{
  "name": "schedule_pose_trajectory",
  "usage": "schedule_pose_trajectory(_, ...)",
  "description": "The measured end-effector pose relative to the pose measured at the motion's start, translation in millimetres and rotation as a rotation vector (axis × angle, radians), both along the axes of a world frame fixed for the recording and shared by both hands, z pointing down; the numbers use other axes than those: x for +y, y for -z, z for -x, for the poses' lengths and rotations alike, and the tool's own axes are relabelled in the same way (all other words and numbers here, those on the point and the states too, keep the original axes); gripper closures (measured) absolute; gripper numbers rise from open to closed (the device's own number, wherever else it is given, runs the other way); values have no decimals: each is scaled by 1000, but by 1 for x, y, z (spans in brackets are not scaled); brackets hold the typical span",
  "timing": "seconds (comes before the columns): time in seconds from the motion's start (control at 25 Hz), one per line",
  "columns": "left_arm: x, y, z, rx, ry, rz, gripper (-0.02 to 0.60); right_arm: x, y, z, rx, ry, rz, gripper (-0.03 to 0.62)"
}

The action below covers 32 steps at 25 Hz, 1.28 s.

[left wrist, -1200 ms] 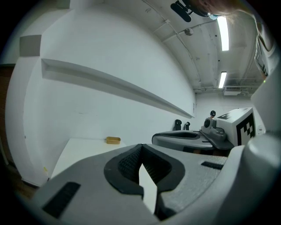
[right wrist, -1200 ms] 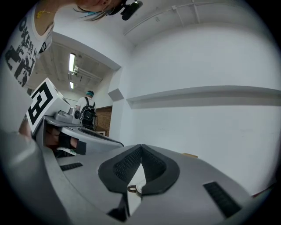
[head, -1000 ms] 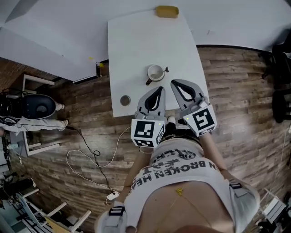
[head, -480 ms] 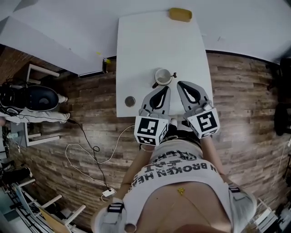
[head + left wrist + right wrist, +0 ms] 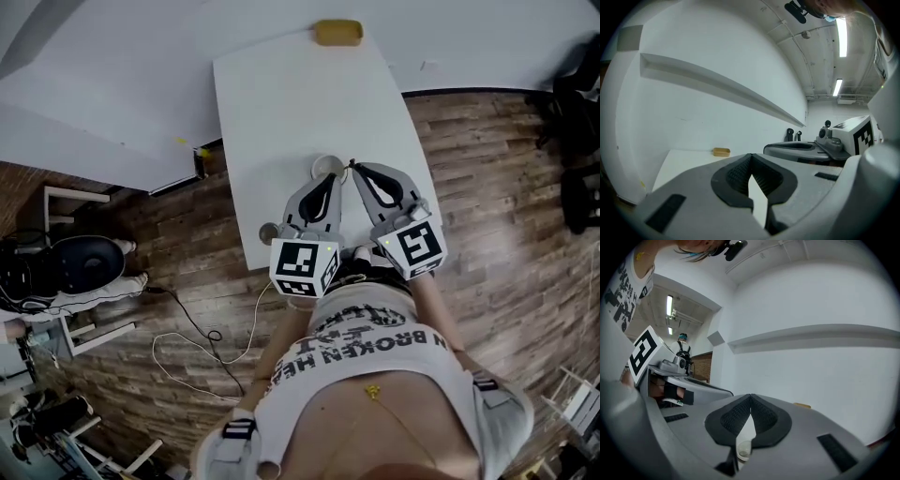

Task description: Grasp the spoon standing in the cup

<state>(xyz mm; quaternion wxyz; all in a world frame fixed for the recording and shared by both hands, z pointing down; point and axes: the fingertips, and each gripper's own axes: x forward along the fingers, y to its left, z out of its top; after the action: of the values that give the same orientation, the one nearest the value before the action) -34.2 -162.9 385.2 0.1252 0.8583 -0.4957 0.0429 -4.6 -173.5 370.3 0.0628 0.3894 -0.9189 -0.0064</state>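
Both claws are held out over the white table, side by side and pointing nearly level.

Left claw: jaws together, tips touching, nothing between them. Its own view shows only bare tabletop through the opening behind the closed tips.

Right claw: jaws together as well, tips meeting, nothing gripped.

Cup: standing on the table just ahead of my left claw's tip, which partly covers it from above, and just to the left of my right claw's tip. In the right gripper view it shows low down through the opening behind the closed tips, so it sits below that claw.

Spoon: I cannot pick it out with certainty. A small dark stub sticks out at the cup's right side, almost touching my right claw's tip. I cannot tell whether it is the spoon or the cup's handle.

Other items: a yellow block lies well ahead of both claws at the far table edge. A small grey round piece sits on the table to the left of my left claw, back near its body.

Neither claw touches the cup in any view.
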Motion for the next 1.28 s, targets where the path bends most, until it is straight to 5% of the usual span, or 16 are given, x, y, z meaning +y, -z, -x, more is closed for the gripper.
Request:
schedule_pose_trajectory(0.68, -28, -20, 49, 18, -95, 7, 586, -24, -29, 25, 82, -137, 45, 586)
schedule_pose_trajectory(1.28, -40, -21, 38, 16, 20, 18, 586, -48, -40, 14, 121, 0, 69, 586)
